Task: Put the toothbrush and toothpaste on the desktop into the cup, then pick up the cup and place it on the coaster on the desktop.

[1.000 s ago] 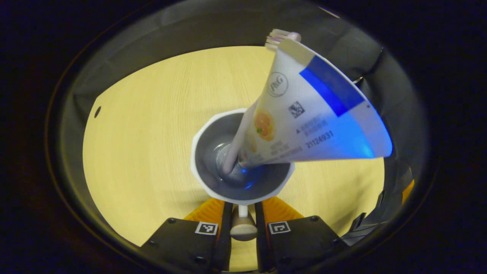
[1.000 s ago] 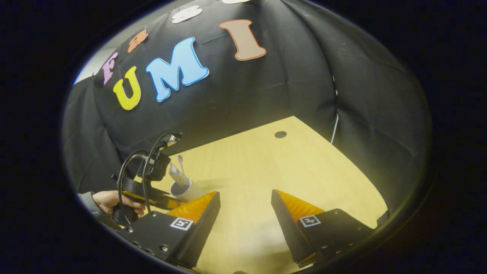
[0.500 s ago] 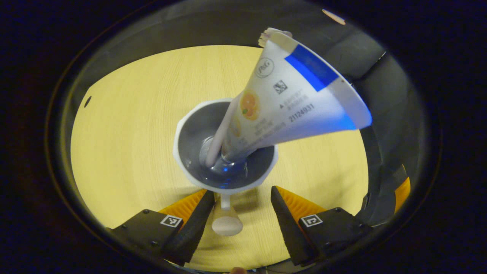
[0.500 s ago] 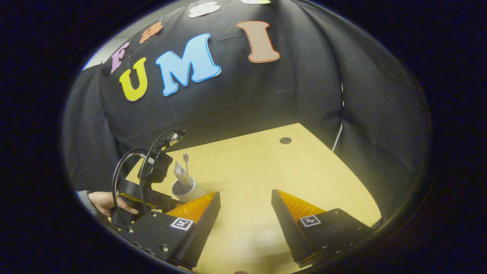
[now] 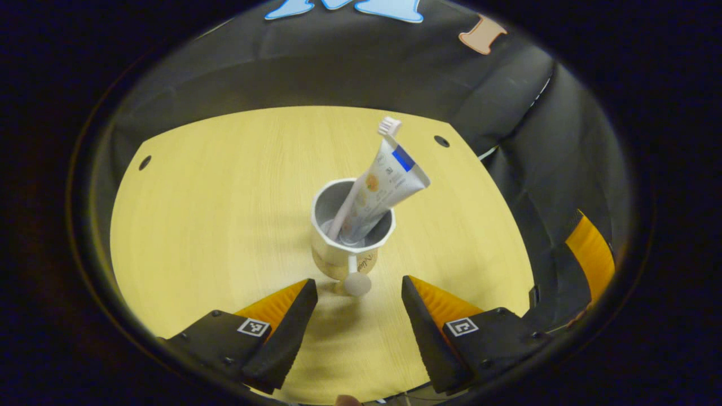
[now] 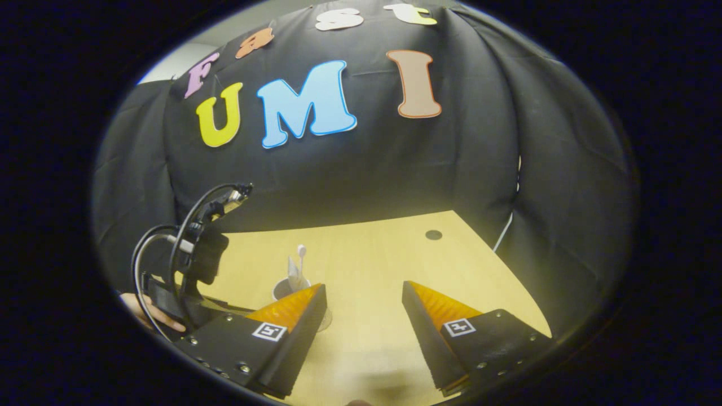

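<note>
A white cup (image 5: pixel 344 242) stands upright on the wooden table (image 5: pixel 214 225). In it lean a toothpaste tube (image 5: pixel 383 186) and a toothbrush (image 5: pixel 389 125), bristles up. The cup's knobbed handle (image 5: pixel 356 283) points at my left gripper (image 5: pixel 359 287), which is open, its fingers apart on either side of the knob and not touching it. In the right gripper view my right gripper (image 6: pixel 364 288) is open over bare table. There the cup (image 6: pixel 280 290) is partly hidden behind one of its fingers, with the tube (image 6: pixel 293 273) and brush (image 6: pixel 300 251) sticking up.
Black cloth walls close the table's far and right sides. Small round holes (image 5: pixel 145 163) (image 5: pixel 441 141) sit near the table's far corners. A hand (image 6: pixel 144 310) holds the left gripper's cabled body (image 6: pixel 192 265) at the left. The right gripper's body (image 5: pixel 589 254) shows at the right edge.
My left gripper opened off the cup's handle and drew back; the cup stands farther off on the table. The right gripper view tilted upward a little.
</note>
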A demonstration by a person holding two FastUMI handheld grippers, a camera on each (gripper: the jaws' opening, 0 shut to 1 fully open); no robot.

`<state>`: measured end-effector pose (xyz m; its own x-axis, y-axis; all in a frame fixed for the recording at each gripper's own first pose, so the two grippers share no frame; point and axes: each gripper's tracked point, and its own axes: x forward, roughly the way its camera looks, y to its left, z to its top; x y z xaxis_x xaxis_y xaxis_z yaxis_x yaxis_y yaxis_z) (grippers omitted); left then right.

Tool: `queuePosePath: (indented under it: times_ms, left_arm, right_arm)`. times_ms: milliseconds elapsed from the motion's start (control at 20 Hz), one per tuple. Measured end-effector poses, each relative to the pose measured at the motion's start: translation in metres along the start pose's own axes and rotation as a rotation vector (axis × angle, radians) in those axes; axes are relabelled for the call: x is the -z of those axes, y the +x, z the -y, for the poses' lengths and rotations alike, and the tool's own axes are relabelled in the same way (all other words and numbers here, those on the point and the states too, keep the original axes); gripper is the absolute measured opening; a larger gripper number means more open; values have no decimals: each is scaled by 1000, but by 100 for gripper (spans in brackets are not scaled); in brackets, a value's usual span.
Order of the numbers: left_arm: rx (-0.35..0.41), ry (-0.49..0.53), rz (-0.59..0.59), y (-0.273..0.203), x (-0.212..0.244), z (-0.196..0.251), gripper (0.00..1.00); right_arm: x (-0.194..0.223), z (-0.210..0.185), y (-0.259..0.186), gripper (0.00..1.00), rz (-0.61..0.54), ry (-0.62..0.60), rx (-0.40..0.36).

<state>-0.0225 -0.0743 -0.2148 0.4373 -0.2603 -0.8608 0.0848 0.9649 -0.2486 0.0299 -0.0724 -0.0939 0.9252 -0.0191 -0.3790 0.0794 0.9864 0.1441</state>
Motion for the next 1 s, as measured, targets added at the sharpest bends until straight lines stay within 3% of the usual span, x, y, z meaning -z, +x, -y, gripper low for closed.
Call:
queuePosePath:
  times_ms: [250,400,450,500,550,650,750,800,950,1000]
  left_arm:
    - [-39,-3,162,-59,-18,-26,97]
    - [-85,-4,305,-88,-33,-43,97]
    - [-96,0,357,-99,-39,-47,97]
    - [-108,8,410,-109,-44,-51,93]
    - [-113,18,461,-119,-49,-53,97]
    - [-118,28,569,-139,-59,-56,93]
    - [-131,43,675,-168,-68,-62,97]
    - [-137,54,725,-181,-74,-65,93]
    - [-156,76,806,-204,-84,-63,95]
    - [-155,82,831,-210,-88,-63,93]
  right_arm:
    - [-4,-29,-15,86,10,-44,-34]
    - [-7,-46,-21,86,13,-41,-51]
    - [-9,-49,-24,82,16,-37,-52]
    - [-11,-53,-25,86,21,-31,-51]
    - [-13,-57,-26,86,27,-25,-48]
    - [-16,-63,-27,86,39,-27,-42]
    - [-24,-64,-27,86,68,-47,-22]
    - [-31,-66,-28,86,91,-54,-20]
    - [-52,-74,-34,86,182,-81,-33]
    - [-58,-75,-36,81,204,-94,-31]
